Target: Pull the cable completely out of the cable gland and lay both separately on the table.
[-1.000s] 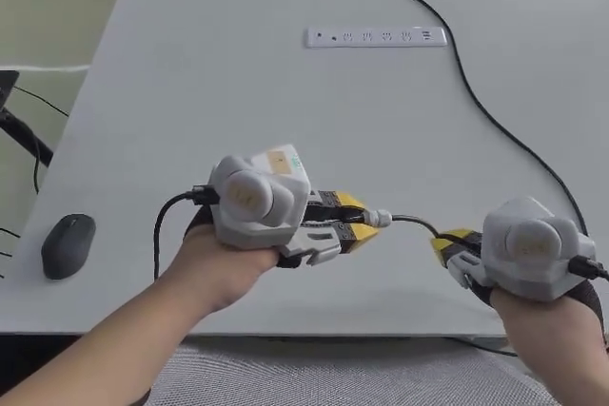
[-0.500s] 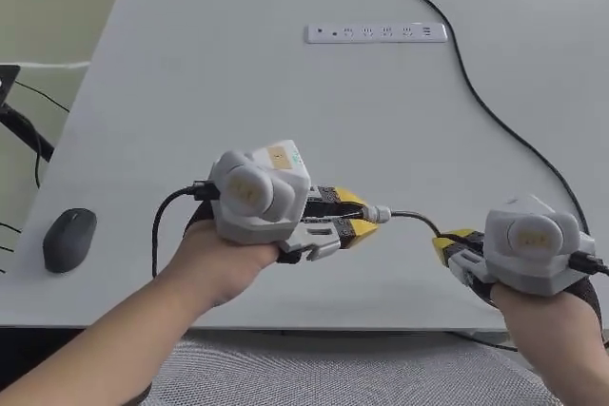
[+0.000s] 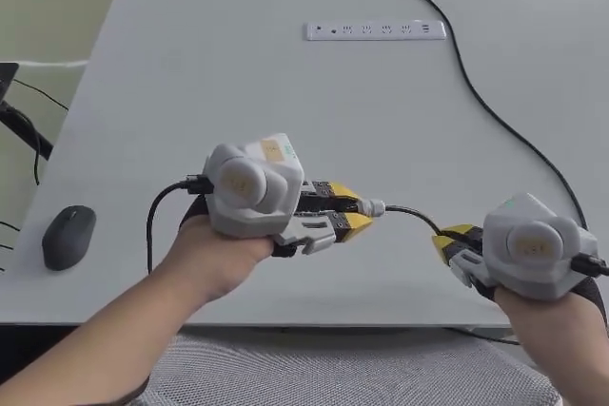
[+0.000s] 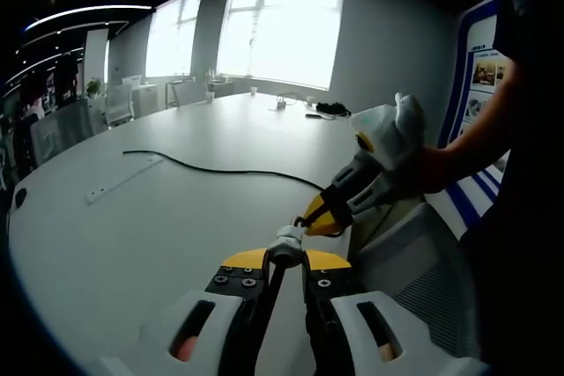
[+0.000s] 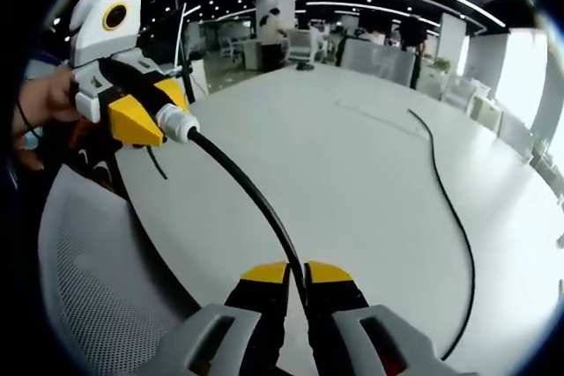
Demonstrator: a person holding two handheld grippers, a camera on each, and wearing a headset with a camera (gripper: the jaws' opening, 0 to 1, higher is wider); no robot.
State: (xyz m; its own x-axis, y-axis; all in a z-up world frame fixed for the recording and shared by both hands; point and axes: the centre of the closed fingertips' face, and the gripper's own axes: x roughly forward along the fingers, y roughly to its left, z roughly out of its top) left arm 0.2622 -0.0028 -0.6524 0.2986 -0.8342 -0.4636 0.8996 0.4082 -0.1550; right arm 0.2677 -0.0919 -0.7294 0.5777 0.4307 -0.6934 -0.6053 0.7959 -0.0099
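Note:
A small grey-white cable gland (image 3: 374,207) sticks out between the yellow jaw tips of my left gripper (image 3: 360,215), which is shut on it above the table's near edge. A black cable (image 3: 414,217) runs out of the gland to the right and into my right gripper (image 3: 442,240), which is shut on it. In the left gripper view the gland (image 4: 285,239) sits at the jaw tips with the right gripper (image 4: 319,216) just beyond. In the right gripper view the cable (image 5: 247,184) rises from my jaws to the gland (image 5: 176,121).
A white power strip (image 3: 375,31) lies at the far side of the grey table (image 3: 238,92), and its black cord (image 3: 495,121) trails down the right side. A dark mouse (image 3: 68,236) rests at the near left edge. A mesh chair seat (image 3: 333,373) is below the table edge.
My left gripper has edged slightly left and up with the gland. The right gripper has hardly moved and the cable still spans the gap.

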